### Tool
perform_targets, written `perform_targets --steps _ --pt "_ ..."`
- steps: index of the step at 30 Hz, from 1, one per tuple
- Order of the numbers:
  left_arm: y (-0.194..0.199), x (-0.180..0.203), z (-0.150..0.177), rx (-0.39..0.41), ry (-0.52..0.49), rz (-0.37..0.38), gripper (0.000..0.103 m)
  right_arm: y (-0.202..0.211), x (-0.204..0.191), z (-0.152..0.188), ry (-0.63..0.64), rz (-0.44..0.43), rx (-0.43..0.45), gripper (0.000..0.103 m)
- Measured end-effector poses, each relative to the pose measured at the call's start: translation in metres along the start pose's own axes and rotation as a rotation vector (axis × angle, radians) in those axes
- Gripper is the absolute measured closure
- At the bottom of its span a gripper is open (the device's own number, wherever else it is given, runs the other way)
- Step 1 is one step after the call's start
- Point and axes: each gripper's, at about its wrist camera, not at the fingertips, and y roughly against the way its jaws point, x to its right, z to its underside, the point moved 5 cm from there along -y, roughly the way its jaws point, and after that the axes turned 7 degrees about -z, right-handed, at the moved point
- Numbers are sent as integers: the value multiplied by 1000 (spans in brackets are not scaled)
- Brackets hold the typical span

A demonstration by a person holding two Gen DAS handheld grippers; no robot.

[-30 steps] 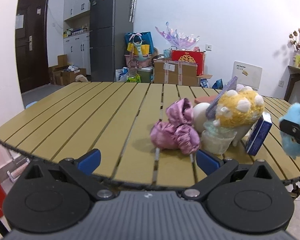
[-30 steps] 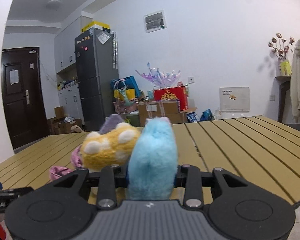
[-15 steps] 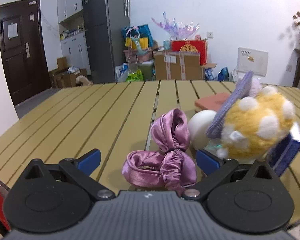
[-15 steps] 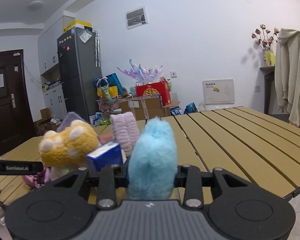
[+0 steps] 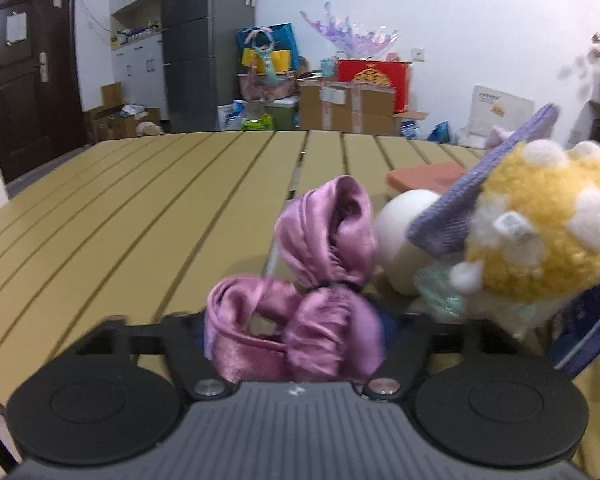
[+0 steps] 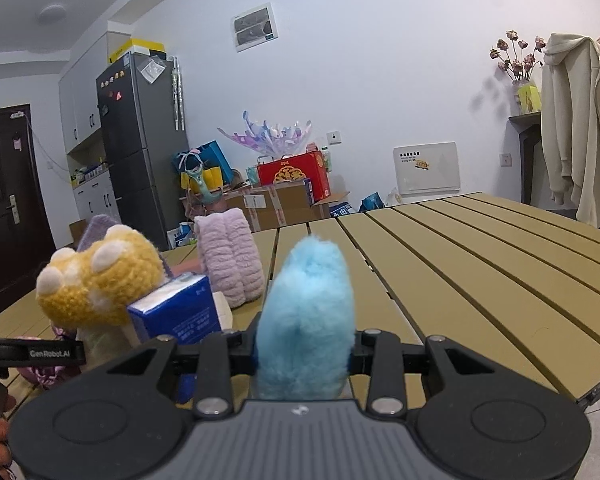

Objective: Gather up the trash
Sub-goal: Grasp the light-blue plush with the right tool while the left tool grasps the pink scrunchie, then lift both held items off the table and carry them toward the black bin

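Left gripper (image 5: 296,322): jaws are closing, and a pink satin scrunchie (image 5: 312,280) is seen between them. Its lower loops are bunched at the jaw line, filling the gap from side to side; its upper fold stands up ahead of the tool. The finger pads are hidden behind the cloth, so firm contact cannot be confirmed from the blurred frame. The scrunchie rests on the slatted yellow table (image 5: 140,208), near its front edge.

Just ahead and to the right of the left gripper, a cream ball (image 5: 400,240) is noted, touching or nearly touching the scrunchie. Further right, a yellow plush toy with white spots (image 5: 540,232) is seen, with a purple knitted piece (image 5: 460,208) leaning over the ball. A blue carton (image 5: 588,328) is partly visible at the right edge.

Right gripper (image 6: 304,354): clenched on a light blue fluffy item (image 6: 306,320), which is pinched between the fingers and stands upright above them. To the left of this tool, the blue carton, the yellow plush and a pale pink fluffy item (image 6: 230,256) are grouped on the table. The table to the right of the tool is bare slats.
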Motion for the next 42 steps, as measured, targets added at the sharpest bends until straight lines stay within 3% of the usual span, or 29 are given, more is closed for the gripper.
perform_targets --steps 1,5,26,42 --pt "1 1 1 3 -11 10 62 0 0 0 0 0 -1 70" --pt "5 -1 1 9 1 30 68 0 1 0 0 -7 0 70" --pt "72 -41 -4 54 71 -24 68 26 -9 -11 11 -75 40 70" --pt "147 -60 9 68 75 -38 68 79 -17 -13 46 -122 58 70"
